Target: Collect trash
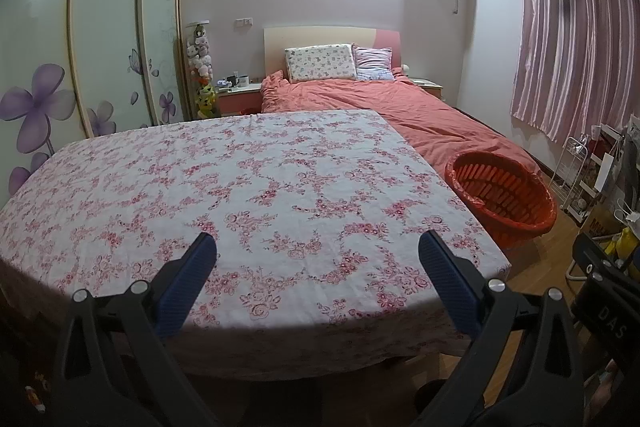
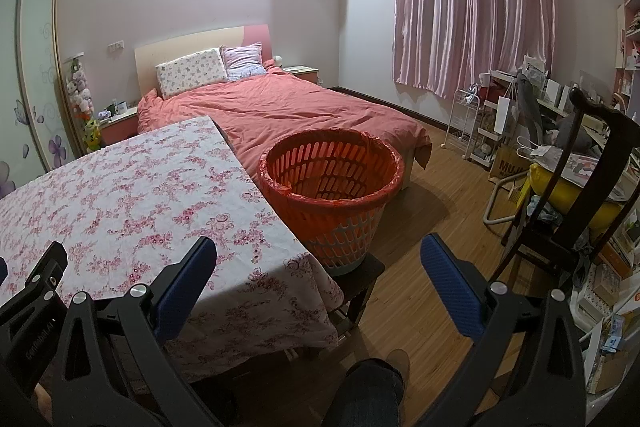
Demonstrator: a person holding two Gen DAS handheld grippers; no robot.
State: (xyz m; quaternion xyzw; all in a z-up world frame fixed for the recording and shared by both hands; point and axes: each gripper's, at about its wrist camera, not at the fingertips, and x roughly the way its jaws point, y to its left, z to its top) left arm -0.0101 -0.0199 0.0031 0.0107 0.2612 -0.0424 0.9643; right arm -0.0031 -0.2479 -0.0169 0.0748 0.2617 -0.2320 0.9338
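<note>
Red-lined basket [image 2: 330, 183] stands upright beside table [image 2: 120, 187].

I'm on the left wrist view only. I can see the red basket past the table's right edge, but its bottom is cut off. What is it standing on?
Observer: The red basket stands on a dark stool, close beside the table.
Operator: Are the right tongs holding anything?
Observer: No. The right tongs are open, with nothing between them.
Operator: Any trash in the basket yet?
Observer: None shows inside its red bag lining, but the near rim hides the bottom.
</note>
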